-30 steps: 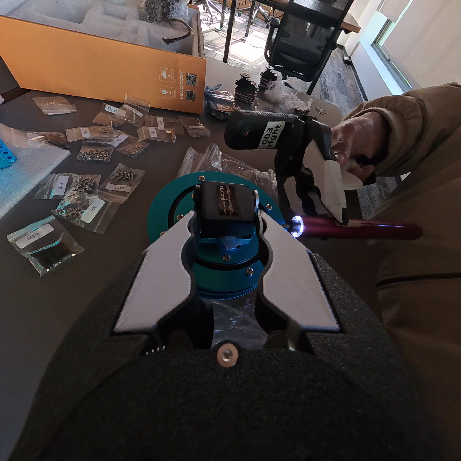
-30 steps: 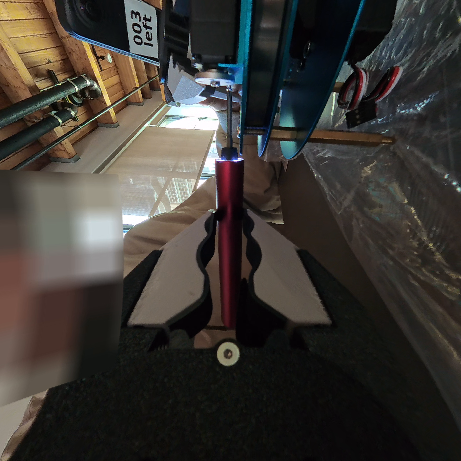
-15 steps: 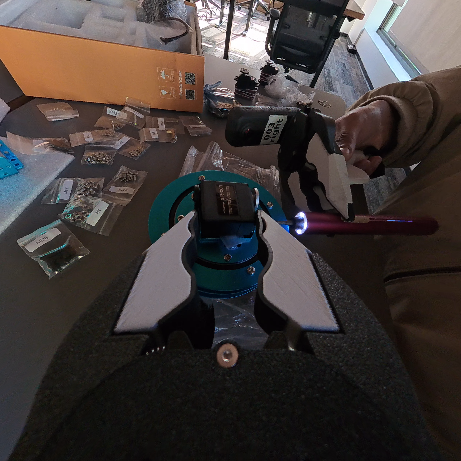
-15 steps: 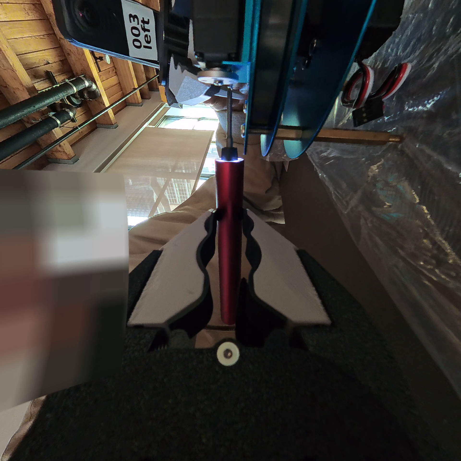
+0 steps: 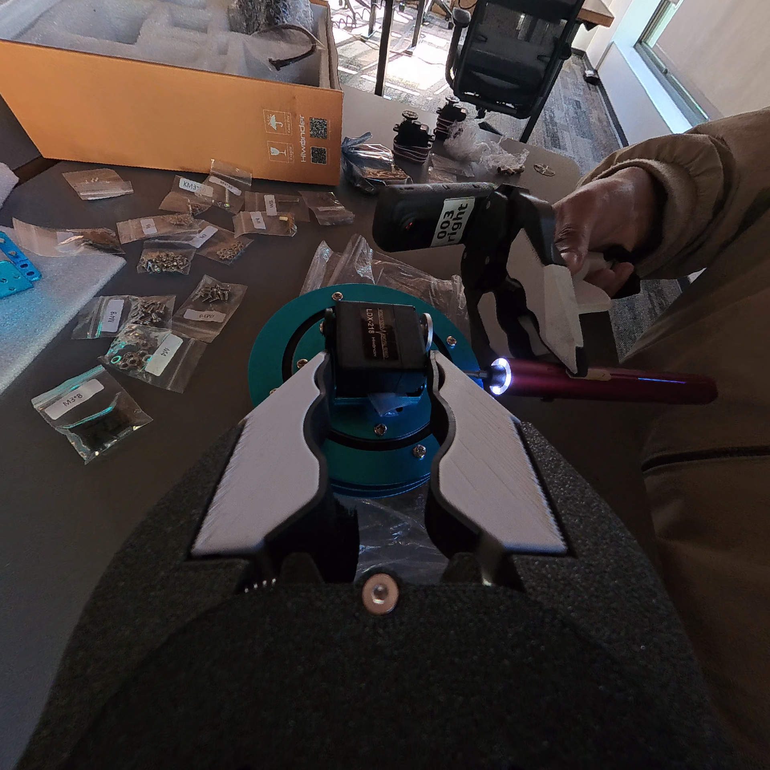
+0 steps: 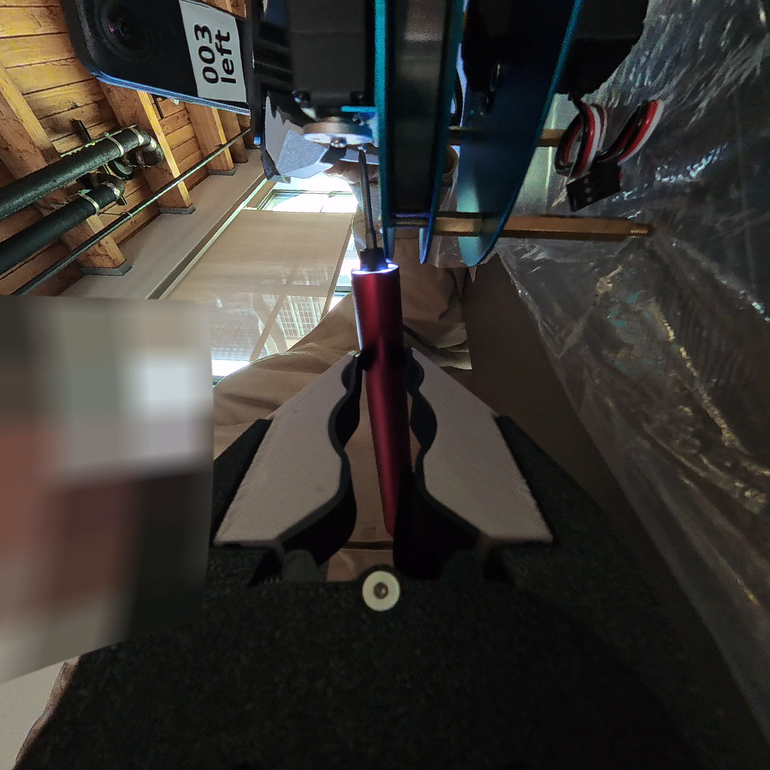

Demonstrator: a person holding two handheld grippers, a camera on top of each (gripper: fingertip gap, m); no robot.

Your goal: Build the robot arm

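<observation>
The red screwdriver [image 6: 381, 400] in the right claw [image 6: 382, 358] now tilts slightly, its thin bit [image 6: 366, 196] leaning left while touching the servo's silver disc [image 6: 333, 135].

A dark table [image 5: 258, 491] bears small labelled bags of screws [image 5: 141, 358], an orange box [image 5: 166, 112], and seemingly crumpled clear plastic [image 5: 375, 266].

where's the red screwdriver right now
The red screwdriver is clamped in the right gripper, its lit tip beside the black servo held between the left gripper fingers.
</observation>
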